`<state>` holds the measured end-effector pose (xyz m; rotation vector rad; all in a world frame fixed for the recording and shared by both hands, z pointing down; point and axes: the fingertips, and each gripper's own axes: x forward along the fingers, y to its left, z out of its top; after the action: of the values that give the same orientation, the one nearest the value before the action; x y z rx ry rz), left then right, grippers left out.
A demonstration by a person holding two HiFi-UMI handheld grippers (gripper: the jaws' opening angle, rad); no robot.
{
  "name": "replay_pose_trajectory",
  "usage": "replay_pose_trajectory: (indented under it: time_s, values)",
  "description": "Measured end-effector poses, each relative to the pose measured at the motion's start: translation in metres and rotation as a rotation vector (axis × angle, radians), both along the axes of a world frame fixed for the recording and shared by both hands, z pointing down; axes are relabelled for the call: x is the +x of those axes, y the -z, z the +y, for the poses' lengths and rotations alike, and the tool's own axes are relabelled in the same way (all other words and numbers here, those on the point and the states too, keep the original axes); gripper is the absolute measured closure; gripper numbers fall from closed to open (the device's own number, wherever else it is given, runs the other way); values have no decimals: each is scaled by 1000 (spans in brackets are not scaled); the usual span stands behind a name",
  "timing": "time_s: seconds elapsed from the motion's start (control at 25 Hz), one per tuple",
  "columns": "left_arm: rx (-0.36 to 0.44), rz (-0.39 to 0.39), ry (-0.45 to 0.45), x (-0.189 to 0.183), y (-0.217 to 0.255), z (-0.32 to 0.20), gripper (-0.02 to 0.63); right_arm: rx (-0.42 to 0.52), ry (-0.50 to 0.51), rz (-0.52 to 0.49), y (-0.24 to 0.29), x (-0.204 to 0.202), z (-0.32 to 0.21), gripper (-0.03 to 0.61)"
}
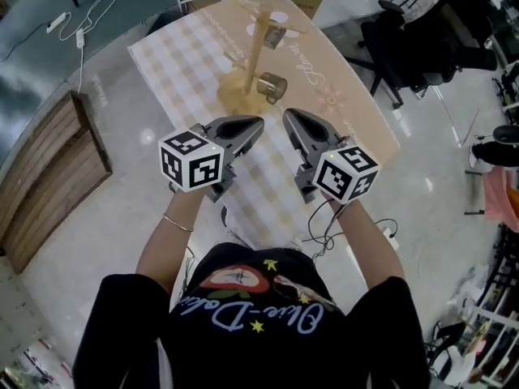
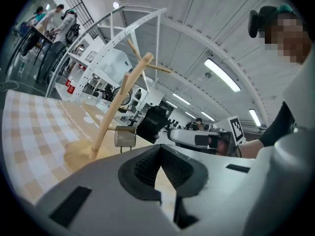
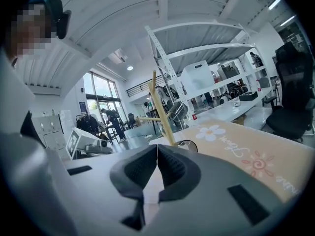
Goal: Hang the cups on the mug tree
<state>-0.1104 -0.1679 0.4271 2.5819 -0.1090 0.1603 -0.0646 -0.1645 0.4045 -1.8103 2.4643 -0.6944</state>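
**Both cups on the tree, grippers empty and held back**

Mug tree stands upright on its round base toward the far end of the table, about where the checked part of the tablecloth meets the plain flowered part; upper cup hangs from a high peg on the tree's right side; lower cup hangs from a low peg just above the base, mouth facing the near right; each is presumably carried by its handle on an upward-slanted peg, which would explain why neither slides off, though the handles are too small to make out; no loose cup shows on the cloth in any view, so I judge the hanging done, or nothing left in sight to hang

Left gripper: jaws pressed together, nothing between them in its own view; right gripper: the same, jaws meeting, nothing pinched; both held side by side over the near end of the table, well apart from the tree, noses aimed at it; likely a rest pose, far enough off that a stray sweep cannot knock the light tree or the hung cups

Beyond: office chair off the table's right edge; wooden panel on the floor to the left
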Motion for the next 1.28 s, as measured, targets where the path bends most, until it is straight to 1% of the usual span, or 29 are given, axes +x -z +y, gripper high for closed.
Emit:
replay_pose_trajectory:
  time_s: [0.12,0.24,0.36,0.52,0.68,0.8,0.92,1.04,1.16,1.28]
  values:
    - [65,-29,20,-2,3,7,606,5,24,-5,1,0,5,569]
    - [96,-33,48,-3,6,11,606,7,55,-8,0,1,4,569]
    - [118,-51,99,-6,5,13,606,10,121,-9,-1,-3,5,569]
    - [102,-86,181,-12,1,20,606,14,223,15,-1,-8,12,569]
    - [70,-79,268,-16,0,28,606,30,267,36,6,-6,17,569]
    - [75,-84,290,-15,1,39,606,37,304,50,11,-6,22,569]
    - [91,-102,313,-18,1,52,606,18,352,77,9,-7,26,569]
    - [116,-122,347,-23,1,64,606,8,393,74,8,-10,28,569]
    - [106,-106,391,-26,3,69,606,15,441,83,10,-16,30,569]
    - [121,-109,417,-28,7,71,606,32,493,78,15,-24,34,569]
